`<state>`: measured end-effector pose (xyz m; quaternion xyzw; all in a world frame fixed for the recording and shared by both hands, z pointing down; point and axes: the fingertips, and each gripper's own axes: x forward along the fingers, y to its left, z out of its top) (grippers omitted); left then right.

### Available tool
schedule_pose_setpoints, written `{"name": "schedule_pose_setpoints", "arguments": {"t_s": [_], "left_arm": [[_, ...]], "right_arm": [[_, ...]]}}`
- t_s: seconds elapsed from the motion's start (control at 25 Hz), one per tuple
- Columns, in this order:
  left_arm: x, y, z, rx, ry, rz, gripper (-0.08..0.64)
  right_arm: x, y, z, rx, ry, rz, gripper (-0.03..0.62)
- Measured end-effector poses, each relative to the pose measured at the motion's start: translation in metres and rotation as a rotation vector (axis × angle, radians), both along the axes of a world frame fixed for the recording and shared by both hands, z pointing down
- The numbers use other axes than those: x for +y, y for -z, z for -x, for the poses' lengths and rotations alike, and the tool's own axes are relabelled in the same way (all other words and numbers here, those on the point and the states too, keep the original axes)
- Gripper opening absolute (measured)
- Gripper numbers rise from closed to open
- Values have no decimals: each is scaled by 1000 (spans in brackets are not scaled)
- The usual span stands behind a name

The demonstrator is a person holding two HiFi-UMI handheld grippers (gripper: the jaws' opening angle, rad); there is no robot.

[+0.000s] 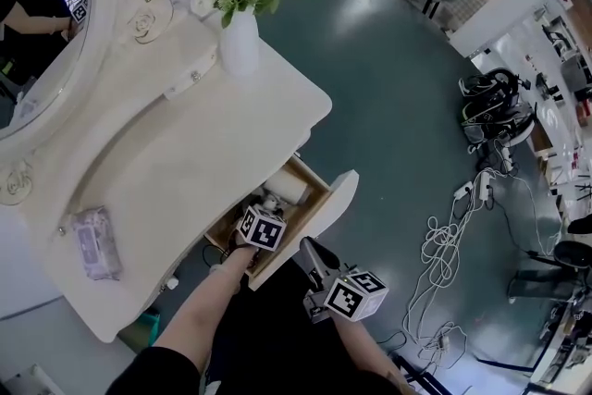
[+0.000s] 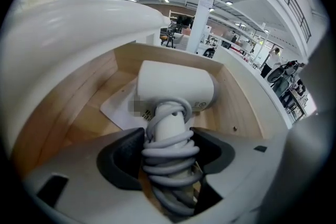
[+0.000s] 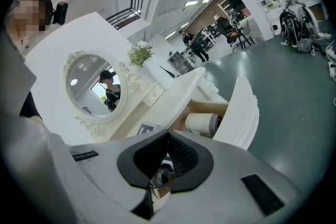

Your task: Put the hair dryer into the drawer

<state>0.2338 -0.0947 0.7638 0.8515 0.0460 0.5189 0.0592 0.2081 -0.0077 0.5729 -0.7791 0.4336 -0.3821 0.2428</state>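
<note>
Left tongs (image 2: 168, 148) are clamped partway closed on the handle of the white hair dryer (image 2: 177, 87), their pads pressing the grey cord (image 2: 170, 160) wound round that handle. The dryer's barrel is down inside the open wooden drawer (image 2: 86, 99), over a white sheet of paper (image 2: 116, 108) on the drawer floor. Right tongs (image 3: 168, 136) sit just outside the drawer front. Their tips seem to be together with nothing gripped, though the gap behind them is cluttered. On the white surface (image 1: 185, 143) above, a vase of flowers (image 1: 239, 42) stands beside the mirror (image 1: 37, 23), and a packet of wipes (image 1: 95, 242) lies near the front edge.
</note>
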Motion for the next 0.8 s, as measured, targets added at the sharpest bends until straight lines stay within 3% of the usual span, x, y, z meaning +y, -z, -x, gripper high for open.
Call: {"name": "schedule_pose_setpoints", "arguments": {"t_s": [0.24,0.32,0.48,0.8], "left_arm": [[-2,-1,0,-16,21,-11,286],[-3,-1,2,-30,26,-5,322],[2,1,8,-53,50,59,380],[-1,32,16,1,122,145,382]], "right_arm": [[-3,0,3,-3,16,-5,21],[-4,0,4,-5,18,-6,21],[-7,-2,6,-10,25,-9,21],[-14,1,4,-1,48,-20,21]]}}
